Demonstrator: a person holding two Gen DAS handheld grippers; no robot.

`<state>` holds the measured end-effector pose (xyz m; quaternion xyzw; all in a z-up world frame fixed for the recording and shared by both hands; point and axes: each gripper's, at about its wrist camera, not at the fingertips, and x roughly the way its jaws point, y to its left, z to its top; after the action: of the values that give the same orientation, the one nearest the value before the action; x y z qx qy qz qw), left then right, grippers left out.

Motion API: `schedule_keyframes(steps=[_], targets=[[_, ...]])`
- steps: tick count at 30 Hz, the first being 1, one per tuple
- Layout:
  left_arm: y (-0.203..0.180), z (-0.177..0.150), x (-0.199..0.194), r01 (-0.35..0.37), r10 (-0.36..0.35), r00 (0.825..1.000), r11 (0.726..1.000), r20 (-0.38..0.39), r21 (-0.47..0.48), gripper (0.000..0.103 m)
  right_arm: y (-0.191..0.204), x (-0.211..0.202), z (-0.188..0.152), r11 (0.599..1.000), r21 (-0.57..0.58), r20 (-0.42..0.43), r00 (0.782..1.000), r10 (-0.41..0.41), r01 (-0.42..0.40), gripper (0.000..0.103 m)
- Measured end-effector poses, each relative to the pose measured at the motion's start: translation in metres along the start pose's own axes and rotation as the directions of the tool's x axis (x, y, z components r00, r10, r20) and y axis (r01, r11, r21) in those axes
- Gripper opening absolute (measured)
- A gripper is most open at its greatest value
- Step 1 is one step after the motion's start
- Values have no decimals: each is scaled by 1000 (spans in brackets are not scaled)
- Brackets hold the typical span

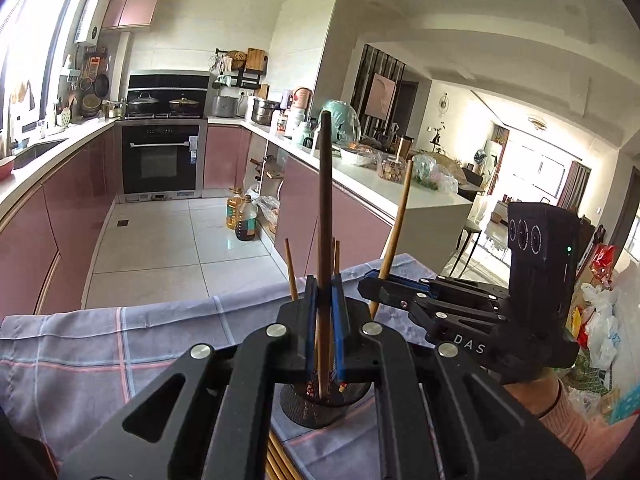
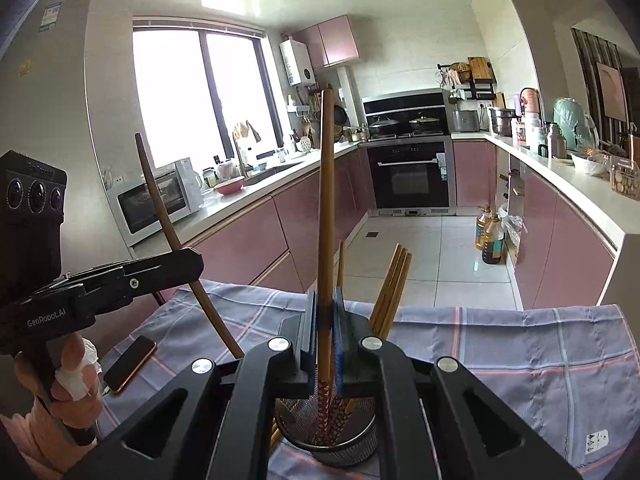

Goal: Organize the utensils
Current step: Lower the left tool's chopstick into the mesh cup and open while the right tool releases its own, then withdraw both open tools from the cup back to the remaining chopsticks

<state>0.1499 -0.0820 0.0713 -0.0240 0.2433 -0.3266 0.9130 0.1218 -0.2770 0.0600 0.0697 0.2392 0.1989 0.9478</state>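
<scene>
While both my claws clench | left gripper (image 1: 325,300) grasps dark chopstick (image 1: 325,184), upright | right gripper (image 2: 326,312) grasps brown chopstick (image 2: 326,184), upright, tip in mesh holder (image 2: 326,436)

Both claws, left (image 1: 325,312) and right (image 2: 325,320), are clamped tight, each tilted slightly downward.

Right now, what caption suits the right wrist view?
Right gripper shut on a chopstick above the mesh holder; left gripper clamps another chopstick.
</scene>
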Motion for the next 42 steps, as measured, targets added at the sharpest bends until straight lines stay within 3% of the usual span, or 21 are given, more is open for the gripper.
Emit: schedule_keyframes(steps=[9,16,21,25,28,36,42], targets=[[8,-17,39,0,2,986,1000,-166,11,7,-6,32,-23,1000,21,-155,988,0,3,6],[23,-23,72,-20,17,973,1000,-229,-9,8,-12,47,-32,998,50,-203,979,-13,24,7],[28,-21,84,-35,29,973,999,-229,-25,8,-17,46,-31,997,63,-187,982,-29,42,8],[32,-24,86,-42,32,975,998,-222,-42,25,-18,43,-31,996,73,-170,985,-30,43,15],[35,-28,81,-42,31,978,998,-206,-49,27,-17,38,-32,997,68,-157,987,-26,37,20],[39,-46,44,-89,82,988,995,-128,-48,32,-10,23,-34,998,55,-131,991,-19,27,27],[49,-67,14,-120,114,989,991,-98,-55,37,12,4,-42,999,13,-117,992,43,-41,32]])
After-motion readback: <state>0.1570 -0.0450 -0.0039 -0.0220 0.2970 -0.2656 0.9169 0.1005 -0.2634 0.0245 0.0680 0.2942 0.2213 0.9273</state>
